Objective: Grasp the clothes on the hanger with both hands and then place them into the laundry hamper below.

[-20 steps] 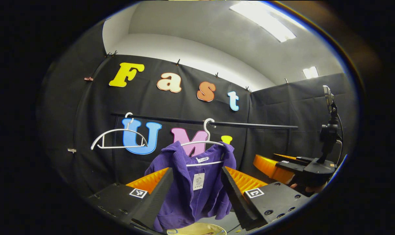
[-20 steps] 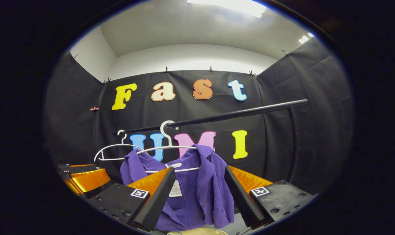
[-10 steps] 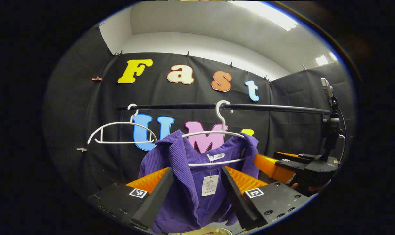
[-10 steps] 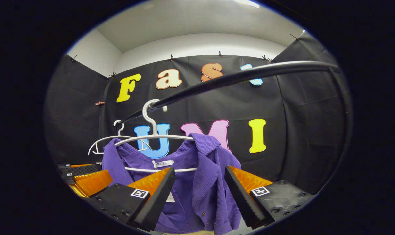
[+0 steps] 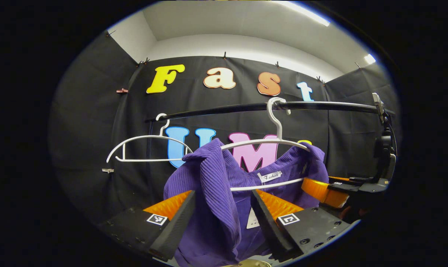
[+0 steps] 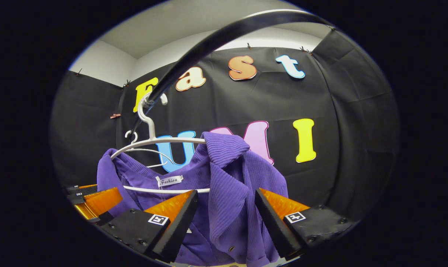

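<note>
The purple ribbed cardigan (image 5: 216, 193) hangs on a white hanger (image 5: 268, 142) hooked over the black rail (image 5: 320, 106), so no part of the task is done yet. The left gripper (image 5: 222, 217) has its jaws spread around one shoulder and lapel, the right gripper (image 6: 225, 218) likewise around the other, neither pressing the fabric. Closing, lifting the garment off and lowering it into the hamper all remain.
</note>
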The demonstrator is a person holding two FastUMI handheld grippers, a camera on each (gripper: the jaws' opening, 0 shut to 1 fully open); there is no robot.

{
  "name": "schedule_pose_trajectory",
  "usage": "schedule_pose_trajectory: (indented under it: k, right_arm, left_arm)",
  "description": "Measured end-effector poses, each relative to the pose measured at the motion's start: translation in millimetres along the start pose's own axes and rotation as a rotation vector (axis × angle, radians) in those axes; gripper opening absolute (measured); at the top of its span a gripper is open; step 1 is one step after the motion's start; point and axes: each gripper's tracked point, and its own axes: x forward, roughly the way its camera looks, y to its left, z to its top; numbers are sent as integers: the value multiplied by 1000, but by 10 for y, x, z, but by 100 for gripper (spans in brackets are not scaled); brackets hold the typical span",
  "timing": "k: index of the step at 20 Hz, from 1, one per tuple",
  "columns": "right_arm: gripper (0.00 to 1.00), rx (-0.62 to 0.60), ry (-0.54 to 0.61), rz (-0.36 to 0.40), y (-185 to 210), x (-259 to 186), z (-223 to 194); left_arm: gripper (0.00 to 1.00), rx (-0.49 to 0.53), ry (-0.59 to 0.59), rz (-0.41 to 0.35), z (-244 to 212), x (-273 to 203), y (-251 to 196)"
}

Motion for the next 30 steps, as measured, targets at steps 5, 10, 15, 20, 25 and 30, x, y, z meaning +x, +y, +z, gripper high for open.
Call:
schedule_pose_trajectory:
  k: [5, 10, 15, 20, 25, 30]
  right_arm:
    - [95, 46, 41, 52, 10, 179, -129]
    - [65, 56, 63, 55, -103, 320, -222]
    - [14, 127, 62, 142, -160, 441, -198]
    - [14, 255, 109, 329, -125, 370, -192]
    - [13, 346, 108, 404, -208, 232, -64]
    - [9, 346, 29, 450, -229, 64, 187]
  left_arm:
    - [90, -14, 23, 28, -104, 198, 21]
    - [59, -34, 40, 54, -190, 299, 71]
    - [7, -38, 53, 72, -185, 403, 158]
    - [6, -16, 77, 36, -110, 301, 89]
    - [6, -36, 24, 21, 168, 83, 238]
    - [6, 5, -20, 140, 360, 31, 615]
